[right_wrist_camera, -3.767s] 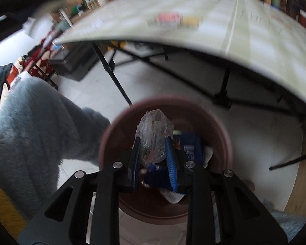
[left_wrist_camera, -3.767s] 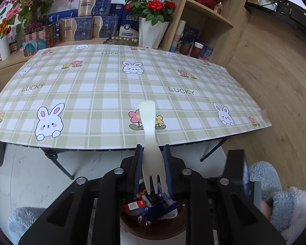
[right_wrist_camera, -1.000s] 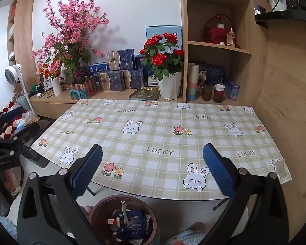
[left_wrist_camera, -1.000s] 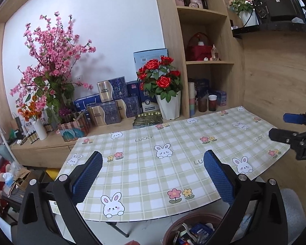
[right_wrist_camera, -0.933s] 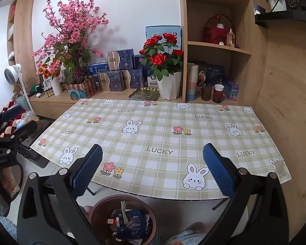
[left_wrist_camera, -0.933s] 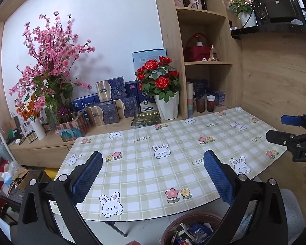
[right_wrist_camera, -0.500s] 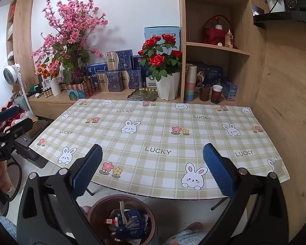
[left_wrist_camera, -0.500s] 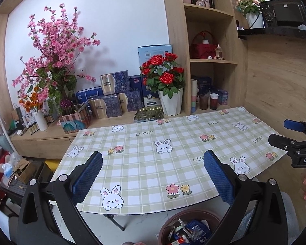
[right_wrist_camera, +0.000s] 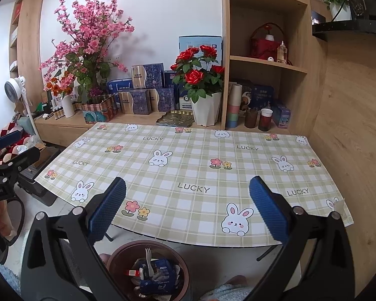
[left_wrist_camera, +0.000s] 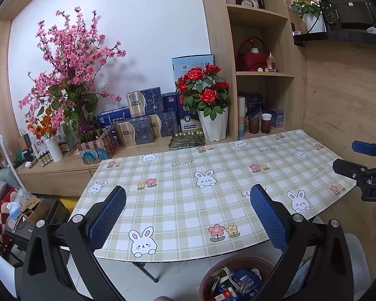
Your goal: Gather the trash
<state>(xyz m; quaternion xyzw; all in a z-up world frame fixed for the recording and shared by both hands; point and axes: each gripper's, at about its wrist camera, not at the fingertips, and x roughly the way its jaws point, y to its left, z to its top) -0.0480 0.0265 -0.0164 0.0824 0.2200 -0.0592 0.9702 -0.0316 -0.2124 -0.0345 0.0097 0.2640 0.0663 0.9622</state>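
With the fork (right_wrist_camera: 148,263) and wrappers now released into the bin (right_wrist_camera: 148,271) below the worktop (right_wrist_camera: 193,173), the left hand-held gripper (left_wrist_camera: 188,215) and right hand-held gripper (right_wrist_camera: 188,208) are raised, jaws wide and empty, indicating collection is essentially complete.

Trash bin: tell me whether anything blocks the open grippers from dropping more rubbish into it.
Nothing visible does. The brown trash bin stands on the floor just in front of the table edge, its mouth open upward, holding a white fork and wrappers. The left gripper and right gripper hover open and empty above it.
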